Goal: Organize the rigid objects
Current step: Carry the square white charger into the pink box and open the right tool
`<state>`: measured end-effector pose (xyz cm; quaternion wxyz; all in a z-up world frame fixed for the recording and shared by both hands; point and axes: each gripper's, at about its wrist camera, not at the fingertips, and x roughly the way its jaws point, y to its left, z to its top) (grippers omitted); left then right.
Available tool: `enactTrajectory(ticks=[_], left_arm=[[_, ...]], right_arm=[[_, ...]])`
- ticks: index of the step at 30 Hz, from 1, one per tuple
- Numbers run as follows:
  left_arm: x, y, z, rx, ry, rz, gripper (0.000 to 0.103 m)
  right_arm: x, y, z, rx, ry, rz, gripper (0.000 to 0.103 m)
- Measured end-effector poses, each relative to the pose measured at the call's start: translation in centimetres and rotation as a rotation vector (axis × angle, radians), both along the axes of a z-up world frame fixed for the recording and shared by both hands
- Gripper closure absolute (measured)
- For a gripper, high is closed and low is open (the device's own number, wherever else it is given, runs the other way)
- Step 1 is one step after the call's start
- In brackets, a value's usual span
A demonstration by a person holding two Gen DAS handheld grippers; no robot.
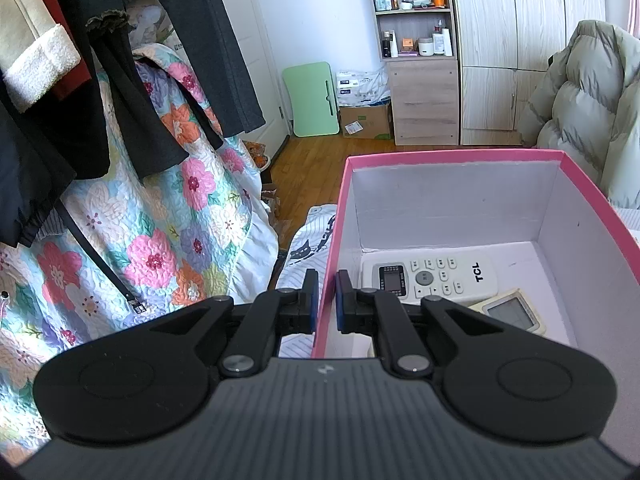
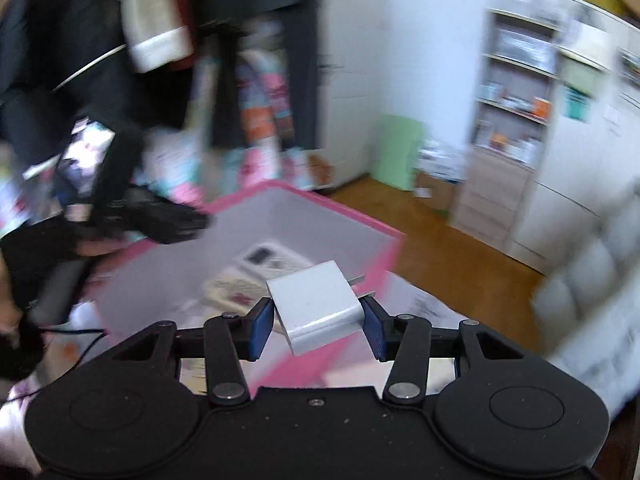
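A pink box with a white inside holds a white TCL remote and a cream remote. My left gripper is shut on the box's left wall, one finger inside and one outside. In the blurred right wrist view, my right gripper is shut on a white plug charger, prongs pointing away, held above the near side of the pink box. Both remotes show inside the box. The left gripper shows at the box's left rim.
Hanging dark clothes and a floral quilt fill the left. A puffy jacket lies right of the box. A shelf unit, wardrobe and green board stand across the wooden floor.
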<state>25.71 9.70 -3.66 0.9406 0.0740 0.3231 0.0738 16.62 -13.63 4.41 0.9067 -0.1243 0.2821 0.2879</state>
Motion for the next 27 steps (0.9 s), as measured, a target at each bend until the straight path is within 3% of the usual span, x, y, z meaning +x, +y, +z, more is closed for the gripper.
enactTrajectory(ticks=[3,7,11,16,20,22,27], left_arm=[[0.0,0.0,0.0,0.004,0.000,0.000,0.095],[-0.1,0.0,0.1,0.001,0.000,0.000,0.095],[0.0,0.1,0.2,-0.006,-0.006,-0.002,0.095],[0.1,0.2,0.2,-0.008,-0.014,-0.007,0.095],[0.0,0.4,0.2,-0.017,-0.017,-0.009,0.095],[-0.1,0.4,0.1,-0.017,-0.017,-0.011,0.095],[-0.1,0.3,0.1,-0.020,-0.017,-0.010,0.095]], right_arm=[[2.0,3.9,0.0,-0.161,0.025,0.159,0.050],[5.5,8.6,-2.5,-0.442,0.077,0.285,0.050],[8.1,11.6,-5.0,-0.568,0.182,0.381,0.050],[8.6,14.1,-8.1,-0.733,0.292,0.510,0.050],[8.7,14.4,-9.0,-0.772,0.312,0.521,0.049],[8.9,14.1,-8.9,-0.763,0.304,0.495,0.043],[7.9,10.6,-4.5,-0.532,0.199,0.350,0.042]])
